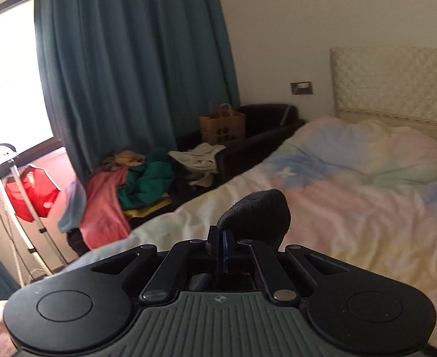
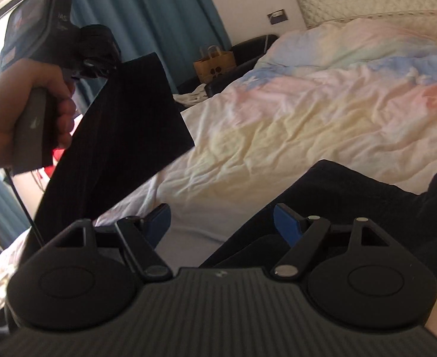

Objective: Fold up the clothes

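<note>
Black ribbed garment [image 2: 120, 125] is the piece you are working on, and the fold looks barely begun: one end is lifted, the rest lies unfolded on the pastel duvet [image 2: 292, 113]. Your left gripper [image 1: 223, 238] has its fingers pinched shut on a bunch of the dark cloth, which pokes up past the tips at 12 o'clock in the left wrist view. Seen from the right wrist, that same gripper sits at 10 o'clock, held in your left hand [image 2: 19, 104], with a flat panel of the fabric hanging from it down toward 7 o'clock. Your right gripper [image 2: 221, 223] has its blue-padded fingers spread wide and nothing between them; bare duvet shows in the gap, while the right finger sits over dark cloth.

More of the black fabric lies on the bed at 4 o'clock in the right wrist view, rumpled, with a pointed end sticking up; I cannot tell whether it joins the lifted part. The cloth looks soft, finely ribbed and limp, with a straight lower edge.

Still to do, as I judge it: take a second hold with the right, spread the piece flat, then fold it. A heap of other clothes [image 1: 135, 178] waits beside the bed at 9 o'clock in the left wrist view.
</note>
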Tool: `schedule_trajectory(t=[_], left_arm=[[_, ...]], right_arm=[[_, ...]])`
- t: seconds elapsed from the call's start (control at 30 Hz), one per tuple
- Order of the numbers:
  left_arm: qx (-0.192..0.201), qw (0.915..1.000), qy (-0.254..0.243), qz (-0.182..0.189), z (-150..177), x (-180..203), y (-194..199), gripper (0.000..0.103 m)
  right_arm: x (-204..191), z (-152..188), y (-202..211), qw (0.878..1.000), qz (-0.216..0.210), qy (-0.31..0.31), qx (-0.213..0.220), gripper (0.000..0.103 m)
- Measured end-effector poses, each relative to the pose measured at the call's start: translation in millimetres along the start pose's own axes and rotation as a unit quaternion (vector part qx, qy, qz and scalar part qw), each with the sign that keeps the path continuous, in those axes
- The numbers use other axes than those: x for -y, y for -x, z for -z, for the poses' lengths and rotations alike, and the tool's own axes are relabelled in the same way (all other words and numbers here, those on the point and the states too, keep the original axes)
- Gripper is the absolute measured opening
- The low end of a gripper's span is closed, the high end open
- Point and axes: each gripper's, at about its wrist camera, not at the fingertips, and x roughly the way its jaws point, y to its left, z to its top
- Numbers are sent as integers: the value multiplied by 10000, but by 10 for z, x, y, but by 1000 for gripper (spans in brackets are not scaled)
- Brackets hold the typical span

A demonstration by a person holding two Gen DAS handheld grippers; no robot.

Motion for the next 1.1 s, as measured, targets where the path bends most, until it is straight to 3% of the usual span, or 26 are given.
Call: schedule_trajectory(t=[0.1, 0.2, 0.37, 0.43, 0.57, 0.67, 0.73, 0.97, 1.1], left_arm=[[-165, 9991, -345, 204, 293, 352, -96, 15], [-401, 9970, -574, 343, 642, 519, -141, 45], [-847, 9955, 6, 427, 1215, 14, 205, 49], [-980, 9942, 352, 269, 1473, -354, 580, 54], [-1160, 9895, 831, -232, 1964, -895, 1393, 55], [-1064, 9844, 1050, -923, 2278, -1152, 2050, 59], [-987, 9778, 1356, -1256, 2401, -1239, 2421, 63], [-734, 9647, 2137, -1355, 2724, -1377, 3096, 63], [-589, 9612, 2267, -1455, 2998, -1419, 3355, 75]], right_arm=[[118, -17, -42, 9997, 15, -243, -80, 80], [180, 11, -101, 9989, -79, -388, -252, 80], [256, 30, -184, 9960, -264, -698, -496, 80], [279, 38, -219, 9941, -353, -828, -605, 80], [250, 56, -256, 9902, -611, -947, -825, 80], [117, 60, -200, 9928, -649, -631, -788, 80], [-78, 83, -121, 9969, -499, 2, -616, 80], [-475, 193, 300, 9897, -807, 1058, -526, 79], [-556, 254, 494, 9875, -797, 1193, -659, 79]])
